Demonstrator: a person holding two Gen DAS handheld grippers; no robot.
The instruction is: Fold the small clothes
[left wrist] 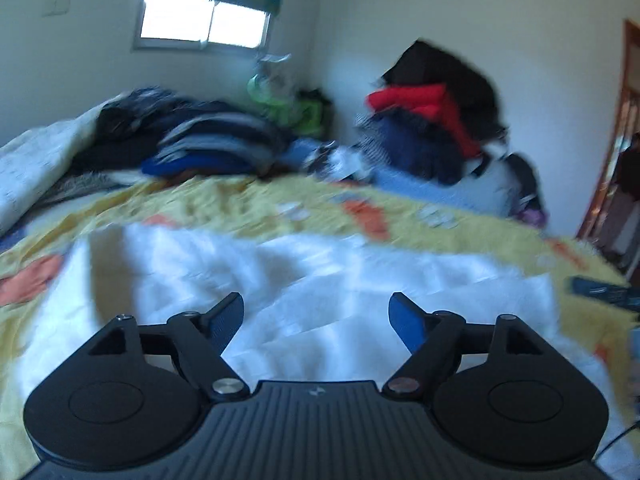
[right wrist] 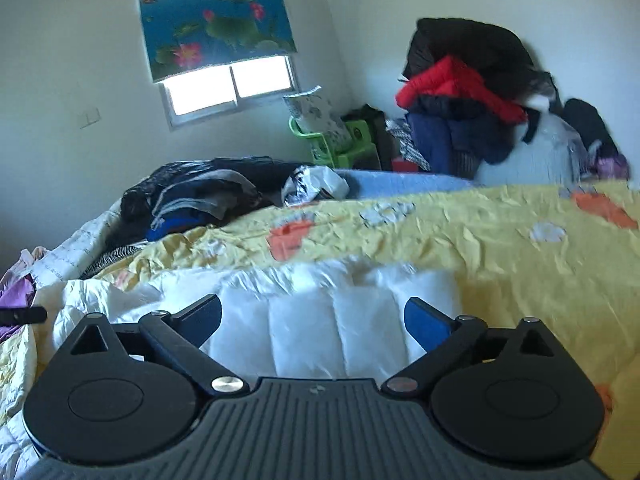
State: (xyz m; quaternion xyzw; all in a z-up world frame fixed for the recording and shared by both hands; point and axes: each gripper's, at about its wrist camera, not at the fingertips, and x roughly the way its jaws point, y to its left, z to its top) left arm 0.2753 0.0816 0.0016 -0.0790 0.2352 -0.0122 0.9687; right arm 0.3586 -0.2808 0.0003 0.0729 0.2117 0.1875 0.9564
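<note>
Both the left hand-held gripper [left wrist: 316, 312] and right hand-held gripper [right wrist: 313, 316] gape empty over the white garment [right wrist: 304, 328] at lower centre, apparently between folds, needing a fresh edge grasped.

The white quilted garment [right wrist: 320, 320] lies crumpled and spread flat on the yellow bedspread [right wrist: 520, 248].

Beyond the fingers spreads a crumpled yellow bedspread with orange patches [right wrist: 500, 236]; farther off, a dark heap of folded garments [right wrist: 200, 192] — and a lotus-print roller blind [right wrist: 216, 12] above the window.
</note>
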